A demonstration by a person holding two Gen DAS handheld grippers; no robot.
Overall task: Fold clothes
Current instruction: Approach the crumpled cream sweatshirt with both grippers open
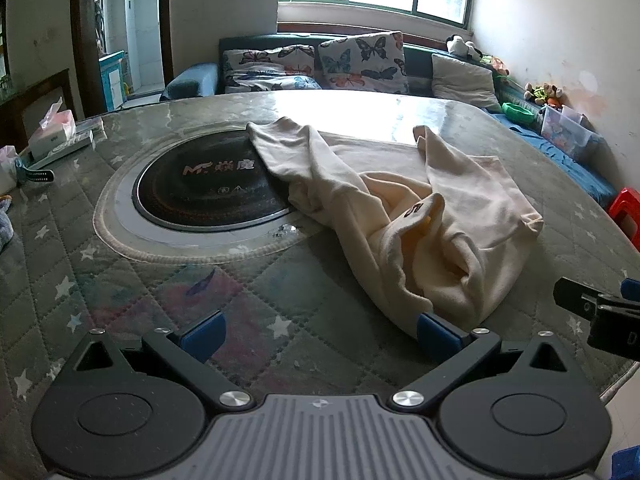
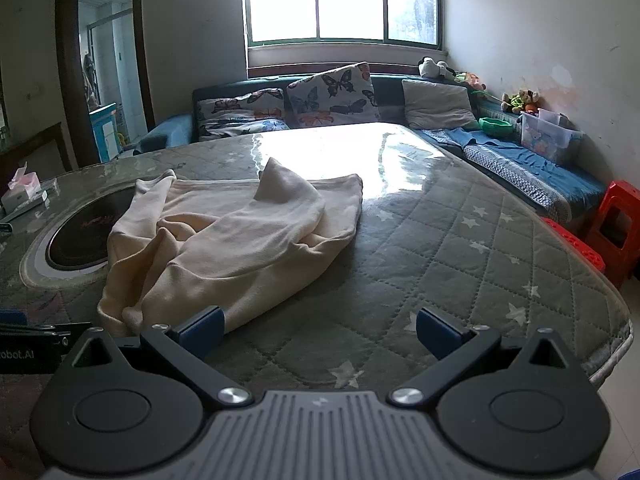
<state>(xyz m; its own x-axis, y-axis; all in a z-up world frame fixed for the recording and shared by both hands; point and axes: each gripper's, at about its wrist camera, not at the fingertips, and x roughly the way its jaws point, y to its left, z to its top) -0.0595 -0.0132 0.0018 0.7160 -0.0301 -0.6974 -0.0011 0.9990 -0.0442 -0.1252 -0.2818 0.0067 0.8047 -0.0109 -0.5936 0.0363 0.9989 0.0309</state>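
Observation:
A cream garment (image 1: 404,216) lies crumpled on the quilted grey table cover (image 1: 120,280), partly over a round black cooktop (image 1: 208,184). It also shows in the right wrist view (image 2: 232,236). My left gripper (image 1: 320,332) is open and empty, low at the table's near side; its right fingertip (image 1: 434,330) is at the garment's near edge. My right gripper (image 2: 320,330) is open and empty, with its left fingertip (image 2: 202,330) at the garment's near hem. The right gripper's body shows at the right edge of the left wrist view (image 1: 600,312).
A tissue box (image 1: 52,132) and small items sit at the table's far left. A sofa with butterfly cushions (image 2: 332,96) runs behind the table. A clear plastic bin (image 2: 548,136) is on the bench at right. Red stools (image 2: 616,224) stand by the table's right edge.

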